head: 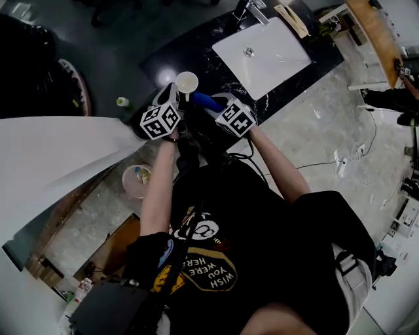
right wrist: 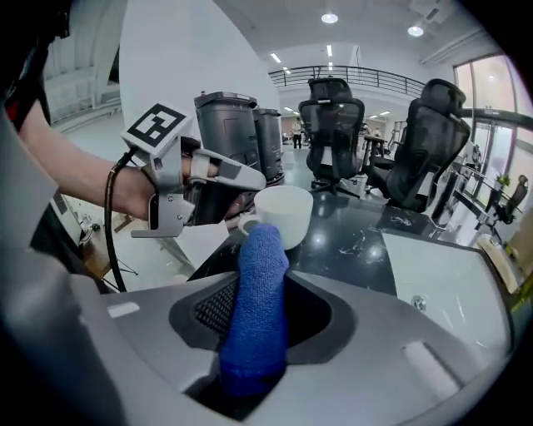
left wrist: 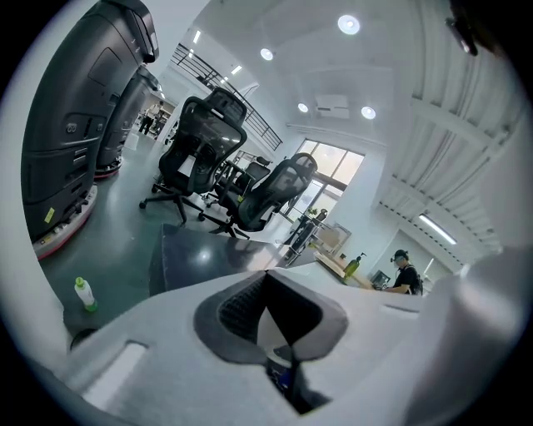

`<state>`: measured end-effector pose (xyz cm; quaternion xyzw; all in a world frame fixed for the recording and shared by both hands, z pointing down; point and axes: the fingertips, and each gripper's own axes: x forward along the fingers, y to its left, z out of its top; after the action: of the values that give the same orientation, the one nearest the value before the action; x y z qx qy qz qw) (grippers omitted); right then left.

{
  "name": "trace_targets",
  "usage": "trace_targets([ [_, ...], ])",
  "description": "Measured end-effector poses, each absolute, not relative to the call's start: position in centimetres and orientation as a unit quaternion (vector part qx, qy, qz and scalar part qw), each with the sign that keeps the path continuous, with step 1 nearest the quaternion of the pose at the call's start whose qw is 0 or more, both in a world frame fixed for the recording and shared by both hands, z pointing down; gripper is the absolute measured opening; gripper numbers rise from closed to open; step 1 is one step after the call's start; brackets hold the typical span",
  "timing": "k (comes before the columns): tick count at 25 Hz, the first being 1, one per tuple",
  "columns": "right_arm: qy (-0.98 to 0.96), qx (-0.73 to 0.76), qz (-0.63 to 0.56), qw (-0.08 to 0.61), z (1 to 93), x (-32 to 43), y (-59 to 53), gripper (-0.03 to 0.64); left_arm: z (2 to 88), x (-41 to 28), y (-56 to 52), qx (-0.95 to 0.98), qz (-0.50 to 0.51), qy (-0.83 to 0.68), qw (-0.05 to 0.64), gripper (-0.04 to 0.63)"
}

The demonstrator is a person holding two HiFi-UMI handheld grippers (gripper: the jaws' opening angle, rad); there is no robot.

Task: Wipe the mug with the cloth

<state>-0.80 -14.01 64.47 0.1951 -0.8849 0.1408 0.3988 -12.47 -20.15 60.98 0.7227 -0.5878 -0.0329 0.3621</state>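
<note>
A white mug (head: 186,84) hangs over the near edge of the dark counter (head: 190,55). My left gripper (head: 179,98) is shut on it, the jaws closed on its handle, as the right gripper view shows with the left gripper (right wrist: 241,219) at the mug (right wrist: 285,212). In the left gripper view only a white sliver of the mug (left wrist: 268,331) shows between the closed jaws of the left gripper (left wrist: 271,320). My right gripper (head: 217,106) is shut on a rolled blue cloth (head: 207,101). The cloth (right wrist: 254,299) sticks out of the right gripper (right wrist: 256,287), its tip just short of the mug's side.
A white sink (head: 262,49) with a faucet (head: 252,10) is set into the counter beyond the mug. A big white panel (head: 52,157) stands at the left. A green bottle (head: 122,101) and a bucket (head: 137,180) sit on the floor. Office chairs (left wrist: 200,150) stand farther off.
</note>
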Motion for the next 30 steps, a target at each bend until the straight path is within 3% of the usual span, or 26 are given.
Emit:
trace_targets([
  [7, -0.859, 0.351, 0.177, 0.329, 62.0, 2.0, -23.7, 0.147, 61.0, -12.5, -20.0, 0.722, -0.032, -0.588, 0.364, 0.003],
  [13, -0.867, 0.196, 0.174, 0.424, 64.3, -2.0, -17.1, 0.147, 61.0, -12.4, -20.1, 0.717, -0.045, -0.591, 0.367, 0.003],
  [17, -0.865, 0.168, 0.183, 0.436, 65.4, 0.1, -13.1, 0.147, 60.9, -12.3, -20.3, 0.721, -0.035, -0.589, 0.364, 0.003],
  [23, -0.849, 0.345, 0.186, 0.355, 63.5, 2.6, -22.9, 0.147, 60.9, -12.1, -20.1, 0.728, -0.029, -0.582, 0.363, 0.003],
  [30, -0.876, 0.156, 0.131, 0.437, 66.4, -1.8, -14.1, 0.146, 61.0, -12.1, -20.2, 0.719, -0.037, -0.589, 0.367, 0.003],
])
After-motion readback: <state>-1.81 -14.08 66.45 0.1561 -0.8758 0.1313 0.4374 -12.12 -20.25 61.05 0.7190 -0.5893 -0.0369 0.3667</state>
